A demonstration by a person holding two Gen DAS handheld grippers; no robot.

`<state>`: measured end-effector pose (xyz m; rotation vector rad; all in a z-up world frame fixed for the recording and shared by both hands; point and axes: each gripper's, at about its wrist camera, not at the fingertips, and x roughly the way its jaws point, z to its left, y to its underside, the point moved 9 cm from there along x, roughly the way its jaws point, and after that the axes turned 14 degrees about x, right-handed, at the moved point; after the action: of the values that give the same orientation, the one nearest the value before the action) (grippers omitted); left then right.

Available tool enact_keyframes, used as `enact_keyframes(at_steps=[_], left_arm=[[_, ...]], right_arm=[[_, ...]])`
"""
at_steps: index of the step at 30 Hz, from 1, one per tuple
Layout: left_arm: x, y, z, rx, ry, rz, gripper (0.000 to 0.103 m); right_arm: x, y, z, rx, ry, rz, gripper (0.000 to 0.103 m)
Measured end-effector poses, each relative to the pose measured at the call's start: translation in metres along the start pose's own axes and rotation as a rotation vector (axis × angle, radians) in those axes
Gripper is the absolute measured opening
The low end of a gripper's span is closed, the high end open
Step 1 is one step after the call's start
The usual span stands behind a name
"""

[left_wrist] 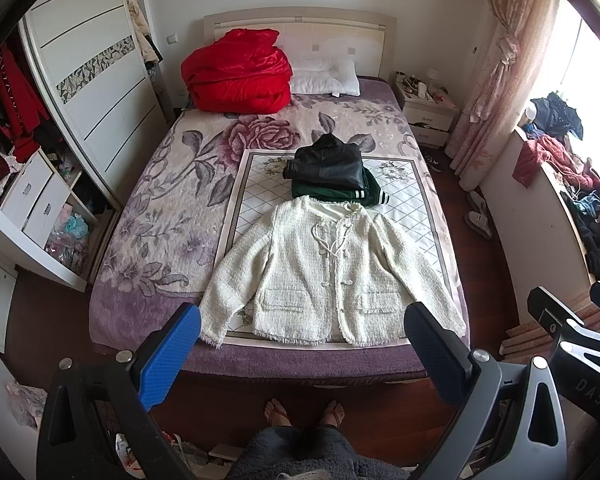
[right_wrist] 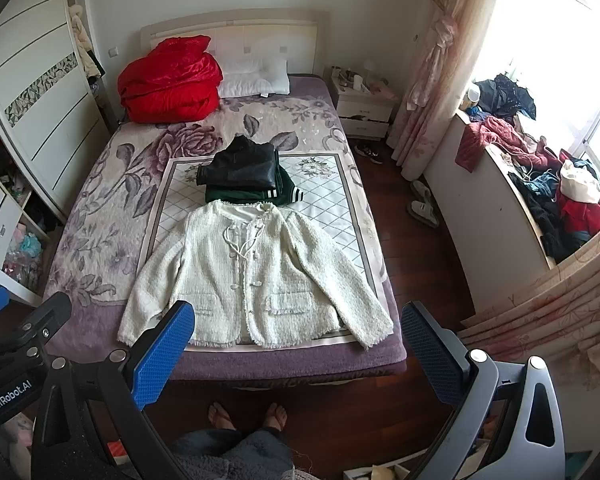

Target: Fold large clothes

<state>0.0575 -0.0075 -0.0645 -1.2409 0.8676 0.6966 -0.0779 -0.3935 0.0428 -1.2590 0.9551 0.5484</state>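
**Cream jacket laid out, fold not started**

Cream jacket [left_wrist: 323,276] lies flat, front up, on the quilted mat [left_wrist: 403,196] at the foot of the bed [left_wrist: 148,200], collar toward the headboard, hem toward the person; long axis runs head-to-foot, sleeves angled out and down. Folded black and green pile [left_wrist: 329,172] sits just beyond the collar. Left gripper [left_wrist: 300,332] and right gripper [right_wrist: 298,330] both spread wide, holding nothing, well short of the fabric. Next, prob.: grab a sleeve or shoulder edge and fold inward.

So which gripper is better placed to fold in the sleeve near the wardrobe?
Left. The left gripper sits on the wardrobe side, jaws open and empty, nearer that sleeve of the white jacket.
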Motion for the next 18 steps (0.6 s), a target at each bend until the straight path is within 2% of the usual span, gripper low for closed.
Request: enact_keyframes(at_steps=[18], left_arm=[[-0.0031,-0.0041,0.001,0.001,-0.002,-0.007,0.103]], right_arm=[[-0.0042,-0.004,0.0028,0.0,-0.005,-0.006,0.103]])
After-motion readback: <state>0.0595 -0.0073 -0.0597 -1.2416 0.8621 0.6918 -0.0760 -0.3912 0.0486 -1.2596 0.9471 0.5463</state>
